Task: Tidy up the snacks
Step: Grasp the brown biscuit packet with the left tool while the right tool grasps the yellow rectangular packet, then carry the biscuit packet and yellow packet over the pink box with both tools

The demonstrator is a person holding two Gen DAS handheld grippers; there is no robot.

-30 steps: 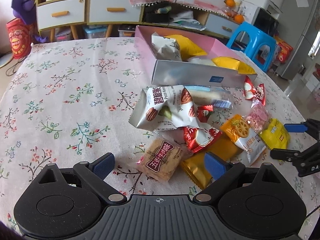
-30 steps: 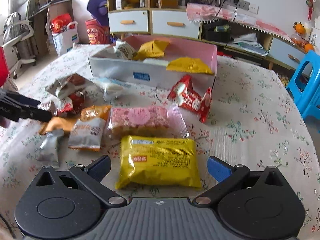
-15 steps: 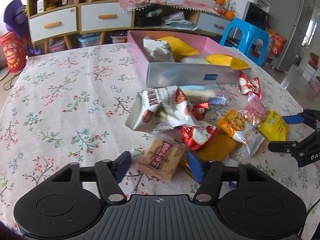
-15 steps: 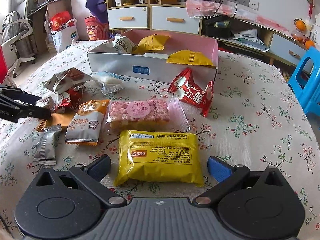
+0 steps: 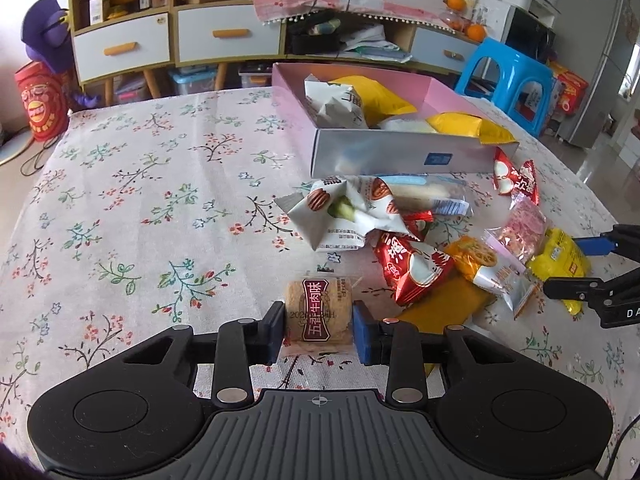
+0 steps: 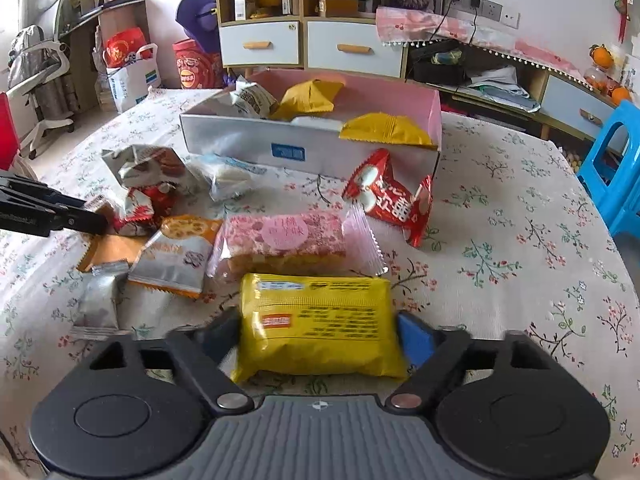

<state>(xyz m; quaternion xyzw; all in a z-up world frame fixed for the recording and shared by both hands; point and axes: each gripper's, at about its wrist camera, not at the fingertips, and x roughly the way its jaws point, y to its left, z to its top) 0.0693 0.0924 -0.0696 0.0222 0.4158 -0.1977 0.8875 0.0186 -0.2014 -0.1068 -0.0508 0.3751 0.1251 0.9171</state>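
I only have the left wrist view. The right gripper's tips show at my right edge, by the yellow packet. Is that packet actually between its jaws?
Observer: Yes. In the right wrist view the yellow packet lies flat on the cloth between the jaws of the right gripper, which are closing on it.
Operator: Is there anything near the pile that my own gripper body hides?
Observer: Yes. A small silver packet lies on the cloth beside the orange-and-silver packet, at the near end of the pile.
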